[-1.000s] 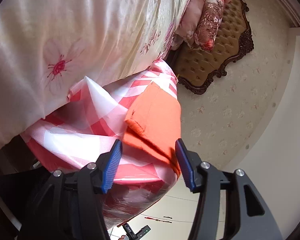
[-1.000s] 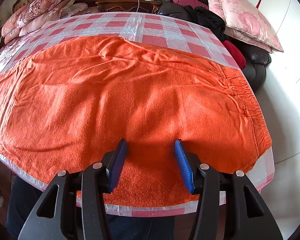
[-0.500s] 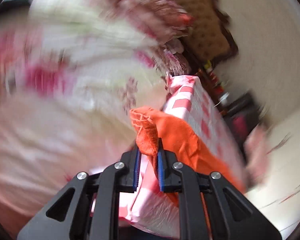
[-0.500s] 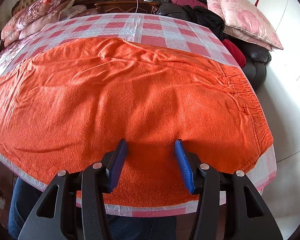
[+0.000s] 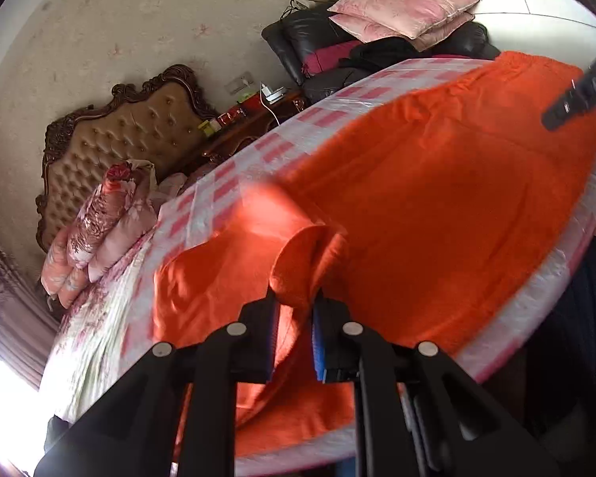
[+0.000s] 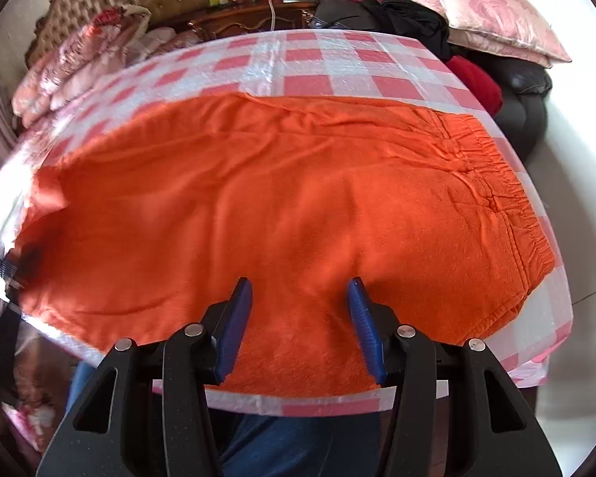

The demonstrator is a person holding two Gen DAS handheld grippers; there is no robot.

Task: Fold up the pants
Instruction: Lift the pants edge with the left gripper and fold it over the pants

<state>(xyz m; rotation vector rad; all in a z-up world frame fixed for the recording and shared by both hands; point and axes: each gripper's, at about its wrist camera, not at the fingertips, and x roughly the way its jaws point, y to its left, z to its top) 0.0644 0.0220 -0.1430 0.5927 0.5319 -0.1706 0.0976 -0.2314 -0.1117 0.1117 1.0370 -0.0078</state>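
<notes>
- Where your left gripper (image 5: 294, 330) pinches them, the orange pants (image 6: 282, 206) bunch into a raised roll at the leg end.
- The rest lies flat and lightly creased on the red-and-white checked tablecloth (image 6: 306, 55), elastic waistband (image 6: 508, 198) on your right.
- Your right gripper (image 6: 300, 330) hovers spread over the near edge.

Left gripper (image 5: 294, 314) — fingers drawn close together, clamped on a raised fold of the orange pants (image 5: 437, 214).
Right gripper (image 6: 298, 302) — blue-padded fingers (image 6: 234, 326) spread wide, hovering over the cloth, gripping nothing.
</notes>
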